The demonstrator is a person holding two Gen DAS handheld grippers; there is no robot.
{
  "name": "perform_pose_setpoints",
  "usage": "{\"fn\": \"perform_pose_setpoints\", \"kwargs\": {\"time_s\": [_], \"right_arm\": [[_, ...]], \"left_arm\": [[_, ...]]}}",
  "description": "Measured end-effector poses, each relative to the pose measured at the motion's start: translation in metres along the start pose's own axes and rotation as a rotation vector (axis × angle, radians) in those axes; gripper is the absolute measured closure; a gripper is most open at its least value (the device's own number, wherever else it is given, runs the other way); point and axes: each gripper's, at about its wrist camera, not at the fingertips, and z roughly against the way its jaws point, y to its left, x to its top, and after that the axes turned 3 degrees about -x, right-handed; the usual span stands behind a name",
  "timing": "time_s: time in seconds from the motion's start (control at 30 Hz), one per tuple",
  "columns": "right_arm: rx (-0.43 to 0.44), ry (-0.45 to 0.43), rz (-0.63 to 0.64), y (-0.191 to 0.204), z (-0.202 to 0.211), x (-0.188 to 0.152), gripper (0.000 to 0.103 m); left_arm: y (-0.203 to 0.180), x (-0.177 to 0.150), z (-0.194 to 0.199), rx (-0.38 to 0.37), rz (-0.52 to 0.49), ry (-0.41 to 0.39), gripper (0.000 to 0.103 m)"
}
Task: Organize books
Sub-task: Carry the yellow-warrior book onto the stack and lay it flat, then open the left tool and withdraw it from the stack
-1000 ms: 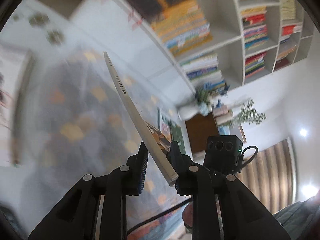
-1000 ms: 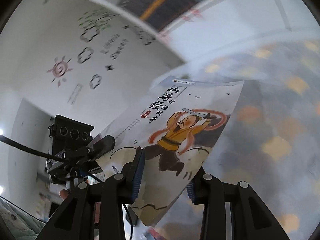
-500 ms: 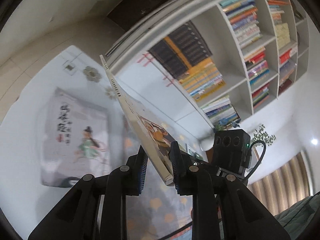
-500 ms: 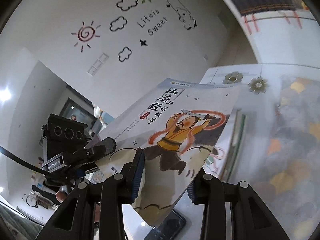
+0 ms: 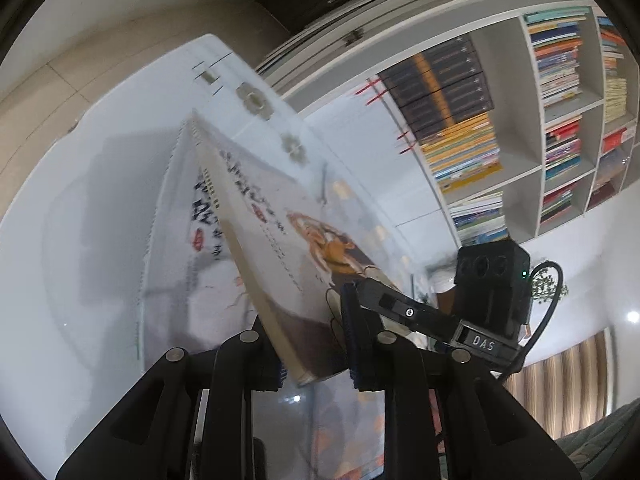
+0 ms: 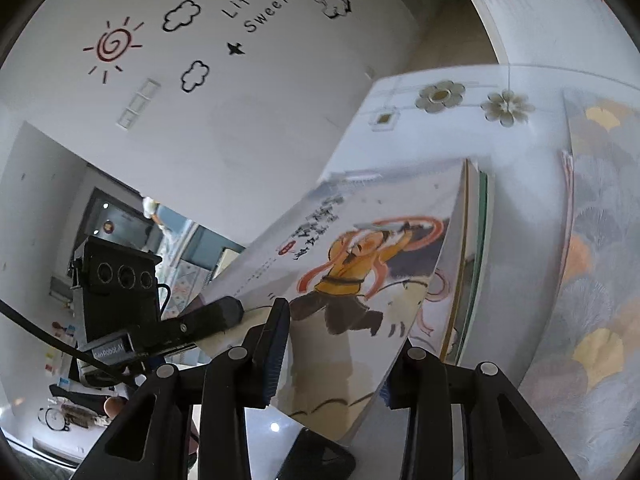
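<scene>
Both grippers hold one thin picture book (image 6: 352,280) with an orange-robed figure on its cover. My right gripper (image 6: 336,360) is shut on its near edge. My left gripper (image 5: 314,354) is shut on the same book (image 5: 288,240), seen nearly edge-on and tilted. The book hangs low over a stack of similar books (image 5: 180,240) lying flat on the white table (image 5: 80,240). In the right wrist view the stack's edges (image 6: 476,248) show just beyond the held book. Each gripper sees the other beside it.
A white bookshelf (image 5: 532,160) filled with books stands at the right in the left wrist view. A patterned grey and orange mat (image 6: 600,280) covers part of the table. A dark phone (image 6: 316,460) lies under my right gripper. A white wall with decals (image 6: 200,40) is behind.
Both grippers have carried the book over the table and lowered it toward the flat stack. The book has tipped from upright toward flat. The grip has not changed.
</scene>
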Motion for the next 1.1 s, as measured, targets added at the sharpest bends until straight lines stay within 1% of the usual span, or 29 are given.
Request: {"fn": "perform_pose_setpoints", "kwargs": {"time_s": [0.1,0.23,0.4,0.53,0.6,0.67,0.73,0.77,0.8,0.87,1.0,1.07,1.1], "right_arm": [[-0.011,0.029,-0.012,-0.005,-0.011,-0.005,0.066],[-0.034,0.044,-0.036,-0.011,-0.022,-0.013,0.066],[-0.045,0.064,-0.067,-0.018,-0.035,-0.014,0.066],[-0.050,0.077,-0.062,-0.016,-0.038,-0.014,0.066],[-0.048,0.093,-0.055,-0.015,-0.040,-0.015,0.066],[-0.078,0.123,-0.042,-0.015,-0.043,-0.018,0.065],[-0.083,0.164,-0.045,-0.021,-0.042,-0.023,0.065],[-0.073,0.171,-0.053,-0.024,-0.038,-0.026,0.065],[-0.073,0.176,-0.058,-0.028,-0.031,-0.029,0.065],[-0.089,0.180,-0.044,-0.035,-0.014,-0.037,0.065],[-0.155,0.157,-0.033,-0.061,0.042,-0.060,0.065],[-0.186,0.126,-0.050,-0.079,0.081,-0.071,0.064],[-0.203,0.106,-0.060,-0.088,0.103,-0.078,0.064]], "left_arm": [[0.012,-0.002,-0.003,0.014,0.030,0.011,0.086],[0.026,-0.004,-0.004,0.062,0.062,0.012,0.086],[0.045,-0.006,0.009,0.136,0.131,-0.031,0.086],[0.051,-0.012,0.027,0.216,0.155,-0.074,0.086],[0.048,-0.014,0.036,0.234,0.155,-0.095,0.086],[0.040,-0.017,0.043,0.260,0.144,-0.113,0.086],[0.030,-0.018,0.048,0.296,0.117,-0.121,0.086],[0.021,-0.019,0.049,0.316,0.096,-0.125,0.086],[0.014,-0.020,0.049,0.331,0.076,-0.126,0.083],[-0.007,-0.022,0.047,0.359,0.027,-0.123,0.083],[-0.058,-0.032,0.022,0.416,-0.094,-0.096,0.083],[-0.089,-0.041,0.000,0.432,-0.152,-0.074,0.083],[-0.104,-0.046,-0.012,0.433,-0.174,-0.062,0.079]]}}
